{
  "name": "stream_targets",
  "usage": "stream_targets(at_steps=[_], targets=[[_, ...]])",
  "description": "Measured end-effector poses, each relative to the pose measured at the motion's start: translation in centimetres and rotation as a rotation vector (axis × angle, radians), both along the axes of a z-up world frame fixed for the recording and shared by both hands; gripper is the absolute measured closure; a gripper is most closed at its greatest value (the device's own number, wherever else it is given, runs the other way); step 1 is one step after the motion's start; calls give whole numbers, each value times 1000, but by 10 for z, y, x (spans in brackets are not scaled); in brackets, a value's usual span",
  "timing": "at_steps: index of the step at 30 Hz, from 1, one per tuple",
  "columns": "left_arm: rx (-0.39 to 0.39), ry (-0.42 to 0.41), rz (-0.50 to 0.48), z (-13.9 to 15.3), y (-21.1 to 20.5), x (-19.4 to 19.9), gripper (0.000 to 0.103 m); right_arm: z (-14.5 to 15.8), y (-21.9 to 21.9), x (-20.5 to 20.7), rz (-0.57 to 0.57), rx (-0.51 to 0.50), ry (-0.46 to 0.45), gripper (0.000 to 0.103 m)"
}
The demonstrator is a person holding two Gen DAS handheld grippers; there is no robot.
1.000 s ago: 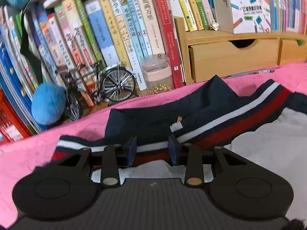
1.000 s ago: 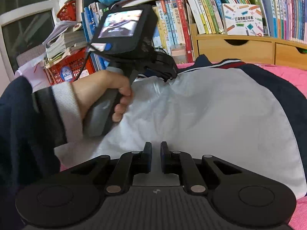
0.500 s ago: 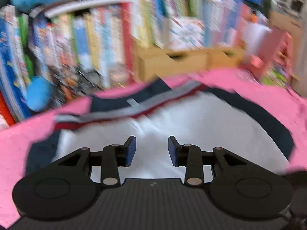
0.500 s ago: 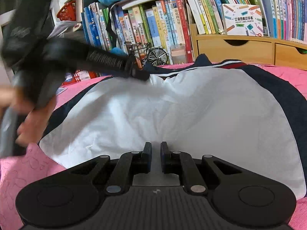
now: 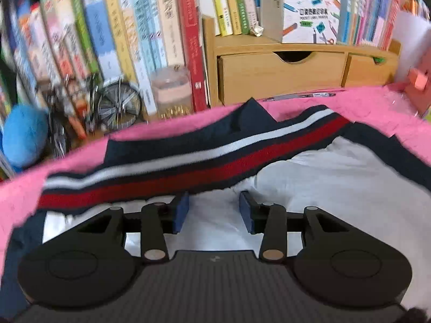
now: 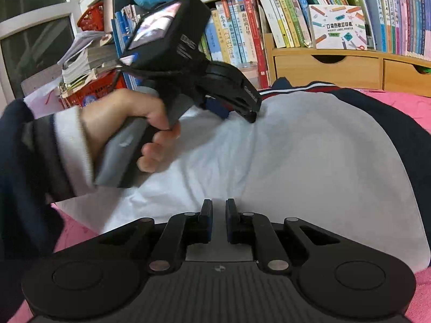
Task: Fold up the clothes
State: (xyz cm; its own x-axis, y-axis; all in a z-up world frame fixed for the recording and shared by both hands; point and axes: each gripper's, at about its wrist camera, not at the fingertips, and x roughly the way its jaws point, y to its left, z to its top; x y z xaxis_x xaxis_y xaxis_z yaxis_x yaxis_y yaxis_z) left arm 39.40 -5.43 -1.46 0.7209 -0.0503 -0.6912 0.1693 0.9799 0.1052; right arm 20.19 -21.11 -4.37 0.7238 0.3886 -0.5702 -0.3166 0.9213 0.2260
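Left wrist view: the left gripper is seen with its blue-padded fingers spread apart, nothing between them, hovering just over the white panel of a white and navy garment. Just beyond the fingertips lies the garment's navy ribbed band with white and red stripes, stretched across the view from left to right. The garment is spread on a pink fabric-covered surface. Behind it, a row of upright books, a light wooden drawer unit, a small model bicycle and a round blue plush object are seen, the left part of this view being blurred.

From the right wrist view, the right gripper is seen low at the near edge of the white panel, its fingers drawn nearly together with only a narrow gap left; whether cloth is pinched in that gap cannot be told. Across the panel, the left gripper is held in a left hand by its grey handle, a small lit screen being carried on top of it, and its tip is pointed down onto the far part of the white cloth near the striped band. A navy sleeve with a white cuff is worn on that arm.
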Motion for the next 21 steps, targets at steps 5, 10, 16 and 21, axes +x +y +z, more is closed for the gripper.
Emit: stream_targets(at_steps=[5, 10, 16, 21], targets=[[-42, -15, 25, 12, 11, -19, 60, -1, 2, 0, -1, -16, -6, 91], [-88, -88, 22, 37, 32, -85, 60, -1, 2, 0, -2, -12, -5, 91], [1, -110, 103, 28, 63, -137, 52, 4, 0, -10, 23, 106, -35, 16], [94, -112, 188, 12, 90, -170, 47, 12, 26, -35, 58, -133, -137, 16]])
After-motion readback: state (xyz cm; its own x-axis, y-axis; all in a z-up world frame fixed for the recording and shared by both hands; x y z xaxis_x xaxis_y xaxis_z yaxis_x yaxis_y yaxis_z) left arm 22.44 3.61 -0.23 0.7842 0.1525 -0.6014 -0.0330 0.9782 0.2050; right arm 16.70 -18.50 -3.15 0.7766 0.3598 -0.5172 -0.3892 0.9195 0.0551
